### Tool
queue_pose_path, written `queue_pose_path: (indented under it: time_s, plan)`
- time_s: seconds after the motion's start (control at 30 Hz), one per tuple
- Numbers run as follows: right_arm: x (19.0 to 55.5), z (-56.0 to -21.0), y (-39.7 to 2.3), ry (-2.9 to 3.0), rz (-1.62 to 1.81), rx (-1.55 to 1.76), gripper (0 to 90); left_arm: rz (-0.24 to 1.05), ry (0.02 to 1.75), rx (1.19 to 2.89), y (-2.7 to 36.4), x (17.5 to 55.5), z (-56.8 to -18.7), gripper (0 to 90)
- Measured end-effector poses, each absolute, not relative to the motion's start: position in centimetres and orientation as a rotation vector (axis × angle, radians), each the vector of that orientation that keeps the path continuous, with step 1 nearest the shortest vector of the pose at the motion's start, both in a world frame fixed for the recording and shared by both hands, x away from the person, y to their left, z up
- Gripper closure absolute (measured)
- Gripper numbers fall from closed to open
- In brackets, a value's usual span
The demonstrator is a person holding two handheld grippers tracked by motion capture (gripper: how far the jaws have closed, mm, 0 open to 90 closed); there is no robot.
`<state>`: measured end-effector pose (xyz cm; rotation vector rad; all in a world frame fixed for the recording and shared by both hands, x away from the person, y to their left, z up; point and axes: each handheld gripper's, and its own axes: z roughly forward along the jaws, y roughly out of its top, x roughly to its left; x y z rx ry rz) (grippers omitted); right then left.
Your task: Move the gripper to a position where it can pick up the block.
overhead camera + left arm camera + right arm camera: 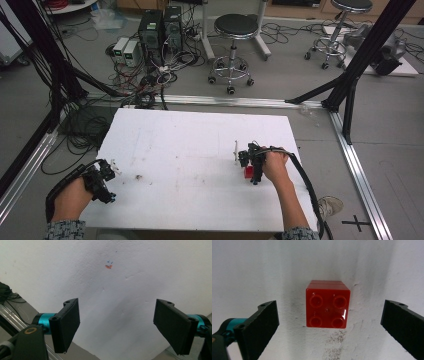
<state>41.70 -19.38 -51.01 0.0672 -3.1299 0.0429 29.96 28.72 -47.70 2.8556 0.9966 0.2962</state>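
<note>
High view: overhead, facing forward across white table (pixel 200 150). Gripper views: close, angled down at tabletop; red block (pixel 327 304) shared with high.

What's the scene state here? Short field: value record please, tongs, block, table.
surface: white table, scuffed, with small orange and blue marks
object: red studded block, four studs up, resting on the table
right tongs: open, jaws either side of the block, not touching it
left tongs: open, nothing between the jaws, at the table's near left edge
hands: one on each tongs, right hand, left hand
background: two stools, cables and boxes on the floor
</note>
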Motion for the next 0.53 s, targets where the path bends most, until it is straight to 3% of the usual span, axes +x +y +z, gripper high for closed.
queue_pose_path:
  time_s: [0.53]
  plan:
    - [41.55, -51.07, -19.24, -3.132, 0.038, 0.042, 0.8, 0.293, 1.011, 2.831, 28.77, 29.92, -47.83, 21.6]
